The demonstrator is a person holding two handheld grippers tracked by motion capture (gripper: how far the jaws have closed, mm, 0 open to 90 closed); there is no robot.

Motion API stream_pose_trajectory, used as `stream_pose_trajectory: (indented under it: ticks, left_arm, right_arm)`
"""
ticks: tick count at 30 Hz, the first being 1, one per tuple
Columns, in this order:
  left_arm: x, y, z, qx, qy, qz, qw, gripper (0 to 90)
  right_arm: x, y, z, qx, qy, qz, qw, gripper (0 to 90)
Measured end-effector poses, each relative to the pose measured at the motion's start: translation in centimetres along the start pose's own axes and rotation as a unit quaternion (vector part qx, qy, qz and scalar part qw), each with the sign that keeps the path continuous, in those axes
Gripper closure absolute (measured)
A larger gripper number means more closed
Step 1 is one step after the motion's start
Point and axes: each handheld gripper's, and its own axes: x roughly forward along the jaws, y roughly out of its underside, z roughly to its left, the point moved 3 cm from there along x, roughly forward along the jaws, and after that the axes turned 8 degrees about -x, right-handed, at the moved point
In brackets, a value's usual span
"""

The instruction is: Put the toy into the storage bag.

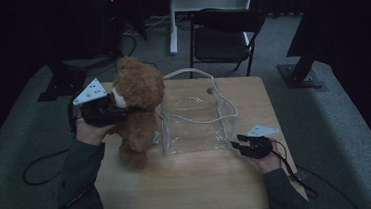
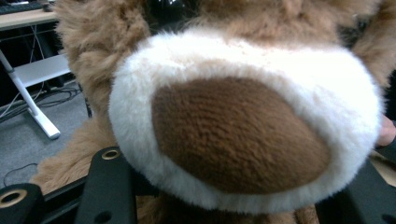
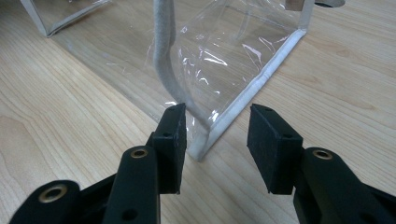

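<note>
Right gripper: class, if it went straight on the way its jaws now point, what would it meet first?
The right gripper stands open, aimed at the near corner of the clear plastic bag. It would probably meet that white-trimmed corner seam first, with the bag's white rope handle just beside it.

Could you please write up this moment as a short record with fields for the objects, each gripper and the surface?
held object: brown teddy bear, upright at the table's left side
left gripper: jaws around the bear's white muzzle
container: clear plastic bag with white trim, open top, beside the bear
right gripper: jaws apart, either side of the bag's near corner, not pressing
surface: wooden table
</note>
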Motion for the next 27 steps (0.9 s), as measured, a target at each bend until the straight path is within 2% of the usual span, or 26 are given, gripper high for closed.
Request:
stream_pose_trajectory:
  ticks: [27]
  left_arm:
    - [0.7, -1.7, 1.1, -0.008, -0.01, -0.005, 0.9999, 43.9]
  right_arm:
    - [0.3, 0.3, 0.1, -0.001, -0.005, 0.01, 0.9999, 56.1]
